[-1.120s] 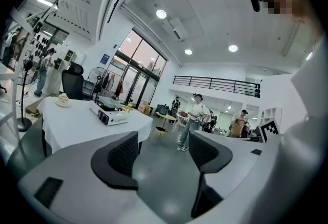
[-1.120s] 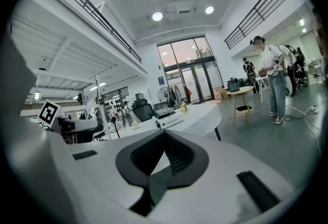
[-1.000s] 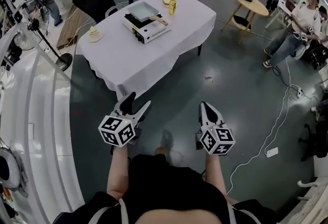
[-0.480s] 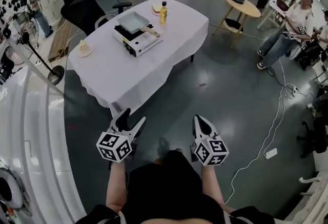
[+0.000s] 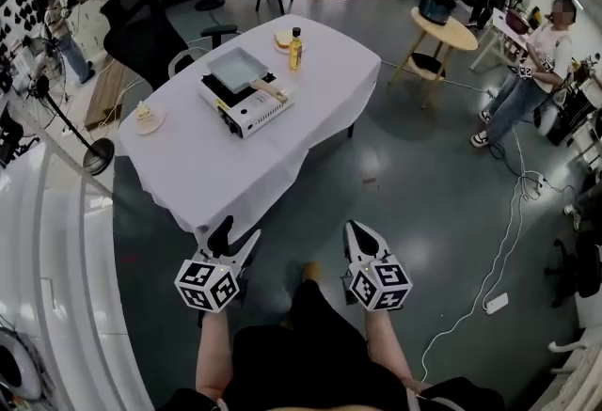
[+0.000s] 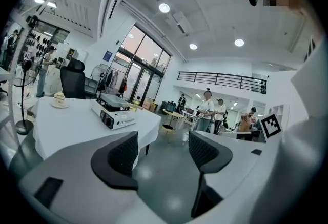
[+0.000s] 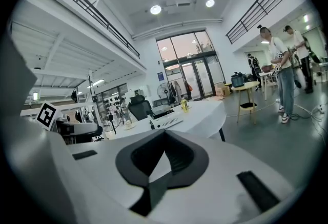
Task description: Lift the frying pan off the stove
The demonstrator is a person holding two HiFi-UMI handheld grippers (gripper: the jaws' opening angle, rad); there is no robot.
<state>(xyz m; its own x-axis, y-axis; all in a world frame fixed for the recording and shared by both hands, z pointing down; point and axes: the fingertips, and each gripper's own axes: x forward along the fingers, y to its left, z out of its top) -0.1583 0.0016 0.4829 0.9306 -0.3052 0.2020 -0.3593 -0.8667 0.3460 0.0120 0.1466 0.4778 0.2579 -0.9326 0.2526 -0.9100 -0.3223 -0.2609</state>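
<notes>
On the white-clothed table (image 5: 216, 169), toward its far edge, stands the portable stove (image 5: 252, 113). The square frying pan (image 5: 235, 71) sits on the burner, and its wooden handle (image 5: 274, 91) juts toward the table's right edge, the side from which a grip could most readily be taken. An oil bottle (image 5: 295, 48) stands near the far edge and a plate of cake (image 5: 146, 118) by the left edge, both clear of the stove. The person stands on the floor well apart from the table's near edge, with both tools carried low before the body, apparently because the pan is not yet within reach. Left gripper (image 5: 237, 232): jaws spread wide, nothing between the pads. Right gripper (image 5: 356, 229): jaws drawn together at the tips, nothing held. On this evidence the lift has not begun. The wide left tool looks like the one readied for the handle; the right would first have to open.
</notes>
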